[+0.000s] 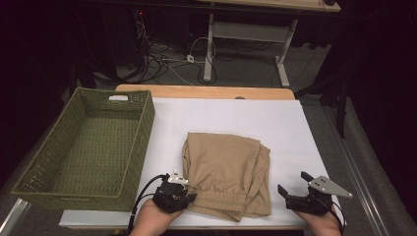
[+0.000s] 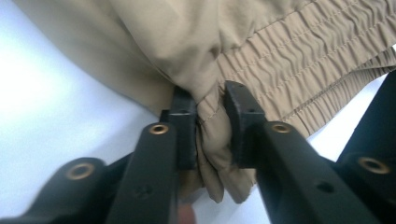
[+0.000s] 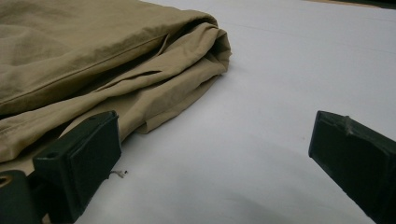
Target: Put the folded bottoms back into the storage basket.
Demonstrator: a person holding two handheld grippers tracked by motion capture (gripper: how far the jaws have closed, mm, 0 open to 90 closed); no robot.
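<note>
Tan cotton shorts, folded, lie on the white table cover between the two tongs, elastic waistband toward the person and long axis running away from it. The left gripper is clamped on a bunched fold at the waistband's corner. The right gripper rests just beside the shorts' other edge, jaws wide apart, holding nothing. Soft, light and floppy, the cloth would likely sag from one pinch; the gathered waistband looks the firmest hold. A green wicker basket sits beyond the left gripper.
</note>
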